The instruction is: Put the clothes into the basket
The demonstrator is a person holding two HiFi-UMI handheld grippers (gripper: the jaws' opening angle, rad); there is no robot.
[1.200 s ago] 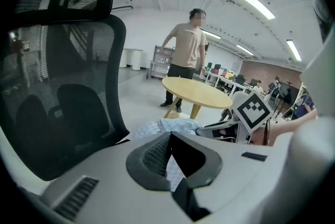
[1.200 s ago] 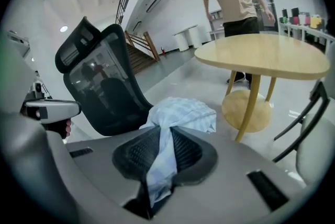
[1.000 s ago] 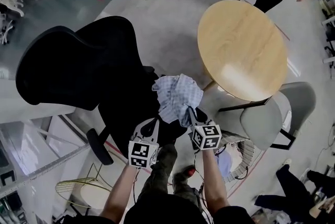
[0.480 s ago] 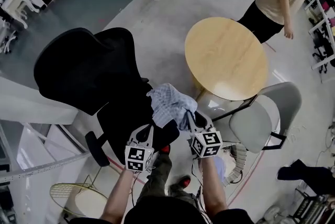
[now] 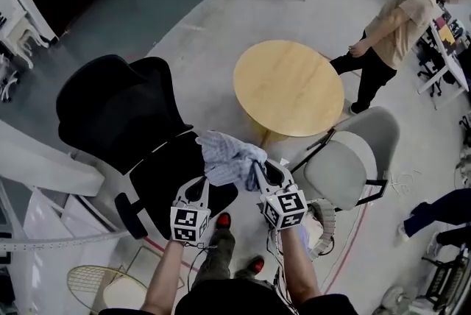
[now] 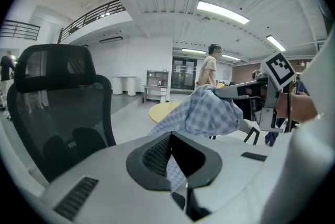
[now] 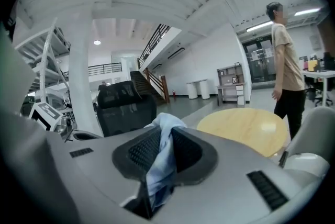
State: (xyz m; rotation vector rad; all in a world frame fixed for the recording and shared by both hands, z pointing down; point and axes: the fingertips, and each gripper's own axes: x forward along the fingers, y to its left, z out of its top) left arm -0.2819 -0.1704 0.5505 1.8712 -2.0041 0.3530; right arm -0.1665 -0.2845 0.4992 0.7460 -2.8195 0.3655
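Left gripper [image 5: 200, 179] and right gripper [image 5: 259, 172] both clamped on the blue-and-white checked cloth [image 5: 224, 157], and the white slatted basket [image 5: 329, 219] sits low at four o'clock, closest to the right gripper.

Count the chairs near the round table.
2: a black chair left of the table, a grey chair right of it, nearer the camera. Others may be hidden.

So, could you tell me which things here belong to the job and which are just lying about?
Job: checked cloth, gripped by left gripper and right gripper; white basket.
Lying about: black chair, round table, grey chair.
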